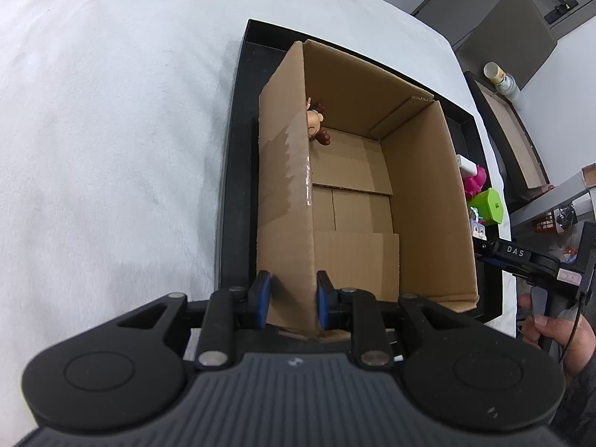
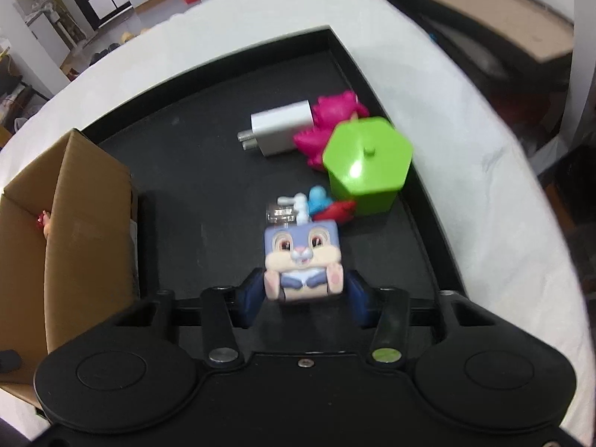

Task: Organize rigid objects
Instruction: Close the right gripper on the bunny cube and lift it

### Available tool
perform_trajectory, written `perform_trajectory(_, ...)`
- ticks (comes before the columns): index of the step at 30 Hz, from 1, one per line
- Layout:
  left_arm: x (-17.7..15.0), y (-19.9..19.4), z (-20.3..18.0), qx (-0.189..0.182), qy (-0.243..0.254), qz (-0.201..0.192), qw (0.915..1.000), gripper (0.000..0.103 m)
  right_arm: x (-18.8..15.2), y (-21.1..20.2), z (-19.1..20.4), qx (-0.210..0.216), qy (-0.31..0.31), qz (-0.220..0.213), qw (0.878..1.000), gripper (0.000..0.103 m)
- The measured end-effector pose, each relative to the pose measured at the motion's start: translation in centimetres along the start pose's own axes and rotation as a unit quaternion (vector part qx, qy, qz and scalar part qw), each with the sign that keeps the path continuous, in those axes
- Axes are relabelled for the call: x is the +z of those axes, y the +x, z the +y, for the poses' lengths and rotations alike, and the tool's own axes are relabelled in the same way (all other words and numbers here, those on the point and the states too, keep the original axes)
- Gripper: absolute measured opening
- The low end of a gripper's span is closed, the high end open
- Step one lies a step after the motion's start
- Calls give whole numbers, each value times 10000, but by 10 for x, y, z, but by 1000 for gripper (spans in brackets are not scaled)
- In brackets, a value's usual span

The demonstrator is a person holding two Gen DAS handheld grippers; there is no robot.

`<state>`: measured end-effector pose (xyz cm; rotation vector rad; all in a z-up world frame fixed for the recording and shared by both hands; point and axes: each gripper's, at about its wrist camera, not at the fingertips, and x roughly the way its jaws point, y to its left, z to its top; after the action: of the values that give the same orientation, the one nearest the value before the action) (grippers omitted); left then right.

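Blue-padded fingers of the right gripper (image 2: 303,294) flank a cube-shaped bunny figurine (image 2: 302,260) on the floor of a black tray (image 2: 193,186), one pad at each lower corner of the toy; motion blur hides whether the pads press on it, so a firm grip cannot be confirmed. Lavender, with a cream muzzle, pink nose and paws drawn up under its chin, the bunny faces the right wrist camera. Just behind it lie a small clear-and-white piece (image 2: 287,208) and a blue-and-red toy (image 2: 327,205), both too blurred to name. Beyond them stands a lime-green hexagonal container (image 2: 367,160) with a small knob on its lid, touching a magenta spiky toy (image 2: 327,126), and beside that a white wall charger (image 2: 279,132) lies with its two prongs pointing left.

At the tray's left side stands an open cardboard box (image 1: 428,186). The left gripper (image 1: 292,301) is clamped on the near end of the box's left wall, one blue pad outside and one inside. Inside the box, against that same wall and toward the far end, a small figurine (image 1: 316,119) with brown hair peeks out, partly hidden by the cardboard.

Seen from the left wrist, the tray rests on a white cloth (image 1: 111,149) covering the table. At the right edge of that view a hand (image 1: 555,331) grips the handle of the other gripper. A pale bottle (image 1: 501,79) stands on furniture further back.
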<state>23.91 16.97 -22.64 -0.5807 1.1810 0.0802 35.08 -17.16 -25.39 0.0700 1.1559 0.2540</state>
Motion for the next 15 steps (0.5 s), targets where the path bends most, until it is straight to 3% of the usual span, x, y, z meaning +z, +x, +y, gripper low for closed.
perform_trajectory(8, 0, 0, -1, -10, -5, -29, 10000, 23, -7, -6, -9, 293, 202, 125, 9993, 45)
perform_trajectory(12, 1, -1, -1, -24, -8, -37, 10000, 23, -5, -4, -22, 673, 808, 233, 9942, 45)
perform_trajectory(15, 0, -1, -1, -24, 1, -25, 10000, 23, -6, -2, -36, 1011, 1434, 379, 9838, 45)
